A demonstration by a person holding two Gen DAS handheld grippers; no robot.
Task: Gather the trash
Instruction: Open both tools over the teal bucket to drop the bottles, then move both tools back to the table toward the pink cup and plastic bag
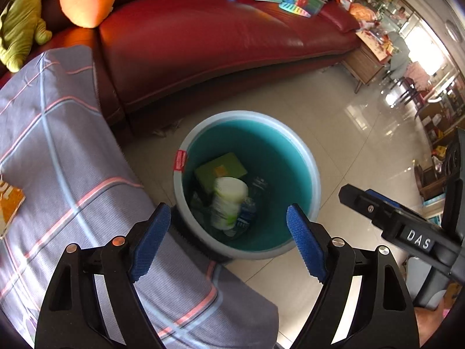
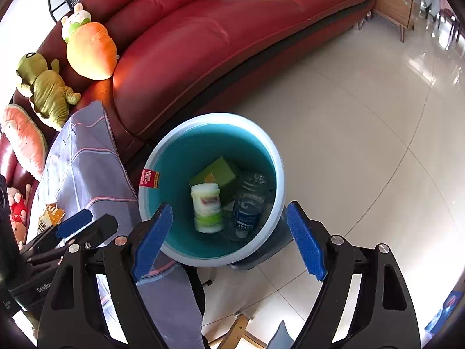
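Both jaws are seen spread wide with nothing between them, the left gripper (image 1: 229, 232) and right gripper (image 2: 229, 232) poised over the bin (image 1: 305, 151). Trash already lies inside it. One orange wrapper (image 2: 51, 213) is left on the cloth at nine o'clock, nearer the left gripper.

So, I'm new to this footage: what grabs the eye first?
The round blue bin on the pale tiled floor, holding a green box, a white tub and a clear bottle. Behind it runs a big red sofa with an orange carrot toy. Both the left gripper and right gripper hang open above the bin.
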